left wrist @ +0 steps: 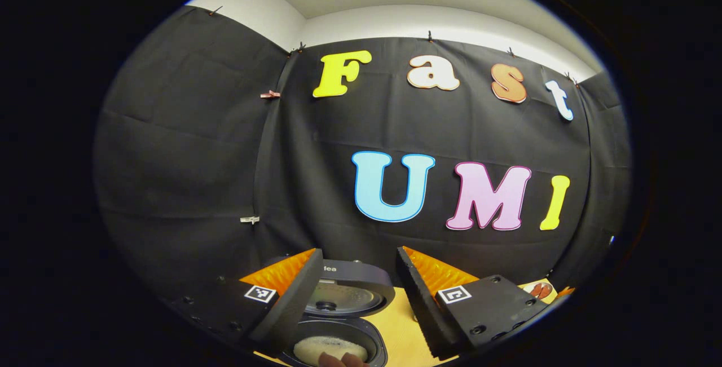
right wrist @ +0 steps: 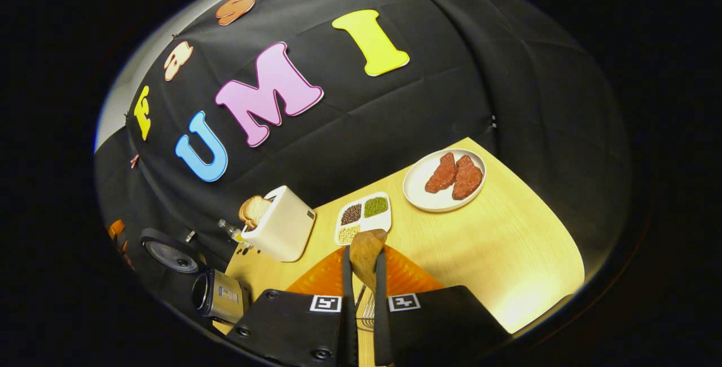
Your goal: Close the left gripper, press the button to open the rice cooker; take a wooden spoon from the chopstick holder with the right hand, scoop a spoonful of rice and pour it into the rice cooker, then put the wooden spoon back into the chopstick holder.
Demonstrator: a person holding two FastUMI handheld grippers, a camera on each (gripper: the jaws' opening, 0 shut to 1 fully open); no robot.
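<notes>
Currently the right gripper (right wrist: 361, 277) is clamped on the wooden spoon (right wrist: 366, 251); its long axis runs along the fingers, pointing forward over the counter (right wrist: 507, 231); the chopstick holder (right wrist: 217, 296) lies left. The left gripper (left wrist: 361, 299) stands open above the rice cooker (left wrist: 338, 322); its lid (left wrist: 347, 291) is raised, showing partial lettering "dea"; rice (left wrist: 330, 349) lies inside.

Black cloth wall (left wrist: 186, 147), wooden table (right wrist: 507, 243)
</notes>
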